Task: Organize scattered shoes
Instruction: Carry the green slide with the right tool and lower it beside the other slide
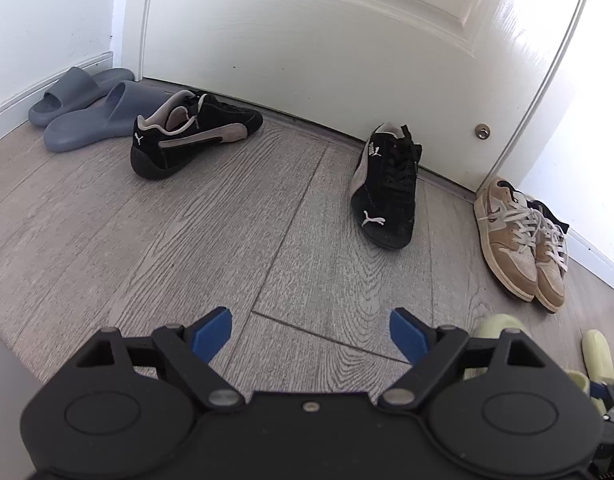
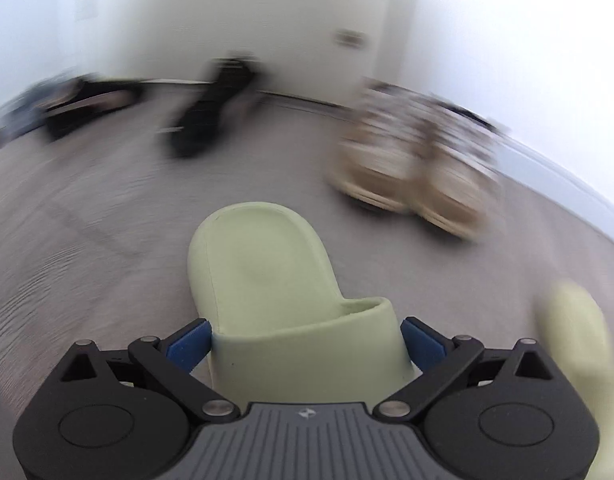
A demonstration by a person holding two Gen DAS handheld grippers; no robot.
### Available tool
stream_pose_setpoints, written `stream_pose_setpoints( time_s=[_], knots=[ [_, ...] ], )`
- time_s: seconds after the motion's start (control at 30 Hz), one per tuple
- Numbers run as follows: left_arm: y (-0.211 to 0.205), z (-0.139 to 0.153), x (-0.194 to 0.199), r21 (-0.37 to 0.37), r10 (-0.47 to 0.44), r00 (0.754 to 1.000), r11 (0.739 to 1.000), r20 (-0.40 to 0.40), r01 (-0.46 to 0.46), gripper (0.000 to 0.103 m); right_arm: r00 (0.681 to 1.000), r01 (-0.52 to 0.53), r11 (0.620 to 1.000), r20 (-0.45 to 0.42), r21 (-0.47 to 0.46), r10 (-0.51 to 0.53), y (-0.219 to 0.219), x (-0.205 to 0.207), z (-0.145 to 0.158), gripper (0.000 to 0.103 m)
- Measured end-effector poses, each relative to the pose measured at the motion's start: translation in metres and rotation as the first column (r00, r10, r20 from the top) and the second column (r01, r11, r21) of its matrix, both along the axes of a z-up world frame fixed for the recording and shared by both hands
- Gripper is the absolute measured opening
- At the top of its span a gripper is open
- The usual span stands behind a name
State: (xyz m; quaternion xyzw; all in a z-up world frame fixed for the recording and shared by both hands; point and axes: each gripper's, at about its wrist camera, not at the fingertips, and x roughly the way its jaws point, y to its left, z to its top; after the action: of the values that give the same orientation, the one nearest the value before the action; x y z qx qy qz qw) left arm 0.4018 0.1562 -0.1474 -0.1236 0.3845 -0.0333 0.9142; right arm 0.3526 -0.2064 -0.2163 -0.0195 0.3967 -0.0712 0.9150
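Shoes line the floor along the foot of the white door, and it's a mixed bunch. Far left, tucked into the corner, two grey slides sit side by side, toes pointing out into the room. Just beside them a black suede sneaker lies side-on to the door, touching the nearer slide. Its mate, the other black sneaker, stands well apart to the right, toe pointing away from the door. Further right, by the door's edge, a pair of tan sneakers with white laces sits neatly together.

Now the action: the right gripper has its blue fingers pressed against both sides of a pale green slide, pinching it at the strap end, with the heel end sticking out ahead. The right wrist view is smeared with blur around it, so whether the slide touches the floor I can't tell. A second pale green slide shows at the right edge, also blurred.

The left gripper hangs above bare floor, fingers spread wide, holding nothing, facing the door and the two black sneakers.
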Motion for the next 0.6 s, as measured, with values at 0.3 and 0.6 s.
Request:
stream_pose_setpoints(
  time_s=[0.3, 0.6],
  knots=[
    [-0.018, -0.005, 0.002, 0.003, -0.046, 0.999, 0.999, -0.018, 0.046, 0.087, 0.941, 0.337, 0.923, -0.053, 0.183, -0.333, -0.011, 0.029, 0.005, 0.100],
    [-0.015, -0.002, 0.000, 0.013, -0.035, 0.999, 0.999, -0.003, 0.035, 0.087, 0.977, 0.127, 0.986, 0.158, 0.105, -0.143, -0.050, -0.006, 0.041, 0.102]
  ],
)
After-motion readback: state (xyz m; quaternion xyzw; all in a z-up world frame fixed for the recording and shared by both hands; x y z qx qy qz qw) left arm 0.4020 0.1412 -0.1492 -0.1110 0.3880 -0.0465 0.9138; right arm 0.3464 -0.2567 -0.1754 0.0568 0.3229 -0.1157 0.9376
